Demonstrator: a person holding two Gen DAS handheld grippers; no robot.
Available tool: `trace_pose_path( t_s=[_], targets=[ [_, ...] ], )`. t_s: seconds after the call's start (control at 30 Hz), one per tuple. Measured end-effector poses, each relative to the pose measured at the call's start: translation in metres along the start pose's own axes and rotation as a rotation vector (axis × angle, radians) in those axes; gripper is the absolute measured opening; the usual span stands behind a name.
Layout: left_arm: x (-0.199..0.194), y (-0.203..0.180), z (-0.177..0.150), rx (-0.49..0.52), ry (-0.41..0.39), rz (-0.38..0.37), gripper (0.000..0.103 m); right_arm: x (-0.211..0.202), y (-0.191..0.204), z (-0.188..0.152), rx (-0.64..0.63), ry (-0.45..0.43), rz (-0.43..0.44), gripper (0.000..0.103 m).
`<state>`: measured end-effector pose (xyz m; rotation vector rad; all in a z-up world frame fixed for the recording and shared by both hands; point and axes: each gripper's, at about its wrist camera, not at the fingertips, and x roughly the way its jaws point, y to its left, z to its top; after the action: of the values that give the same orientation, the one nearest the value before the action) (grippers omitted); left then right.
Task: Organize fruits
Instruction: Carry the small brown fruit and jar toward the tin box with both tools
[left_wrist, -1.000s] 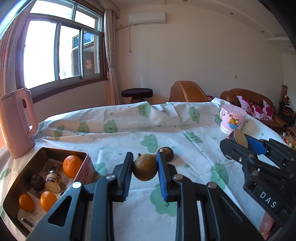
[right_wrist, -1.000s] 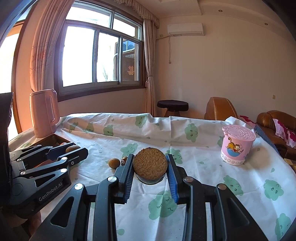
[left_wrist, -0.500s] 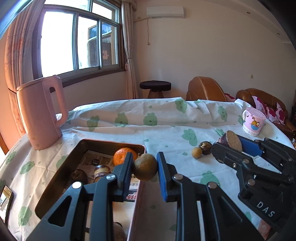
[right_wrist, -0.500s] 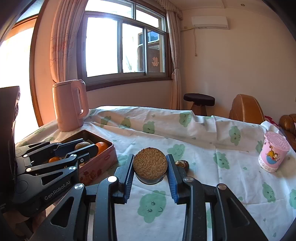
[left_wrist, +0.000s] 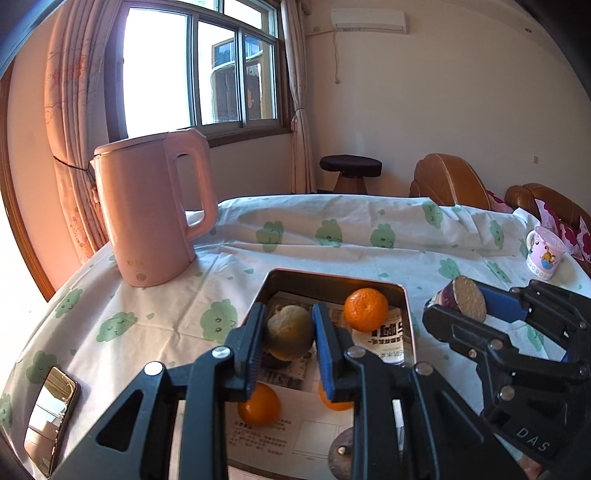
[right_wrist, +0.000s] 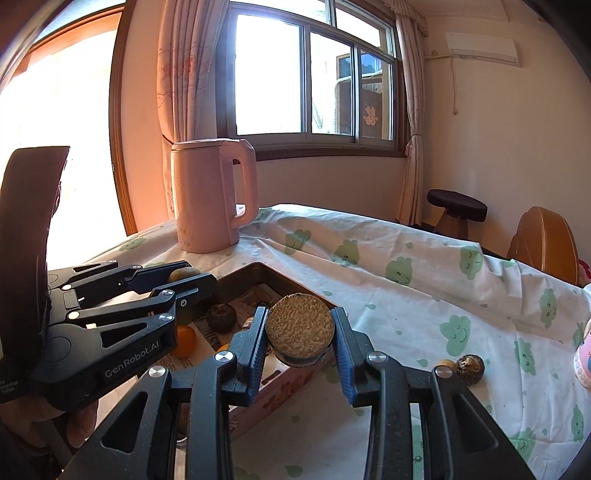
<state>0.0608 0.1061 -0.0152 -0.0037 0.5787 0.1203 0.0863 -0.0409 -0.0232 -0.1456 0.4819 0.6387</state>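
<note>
While the left hand-held gripper (left_wrist: 289, 334) pinches a brownish round fruit (left_wrist: 289, 336) over the tin (left_wrist: 405, 314), the right hand-held gripper (right_wrist: 300, 334) clamps a cut purple fruit (right_wrist: 300, 328).

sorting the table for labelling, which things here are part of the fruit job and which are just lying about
Job:
left gripper holding brown fruit
right gripper holding cut fruit
tin
oranges
loose fruits

Lying about:
kettle
phone
cup

Both tools have carried their fruit from the open tablecloth (left_wrist: 332, 251) over the tin (left_wrist: 332, 282).
</note>
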Motion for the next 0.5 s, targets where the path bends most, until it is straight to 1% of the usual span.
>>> trace_pose_path(
  t_s=[0.1, 0.23, 0.5],
  targets=[
    [0.007, 0.013, -0.002, -0.015, 0.027, 0.013, 0.027, 0.011, 0.009, 0.001, -0.013, 0.015, 0.019, 0.036],
    [0.019, 0.021, -0.007, -0.016, 0.061, 0.023, 0.027, 0.026, 0.016, 0.0, -0.019, 0.042, 0.035, 0.036],
    [0.028, 0.024, -0.013, -0.015, 0.094, 0.02, 0.027, 0.042, 0.022, -0.002, -0.028, 0.078, 0.048, 0.036]
  ],
)
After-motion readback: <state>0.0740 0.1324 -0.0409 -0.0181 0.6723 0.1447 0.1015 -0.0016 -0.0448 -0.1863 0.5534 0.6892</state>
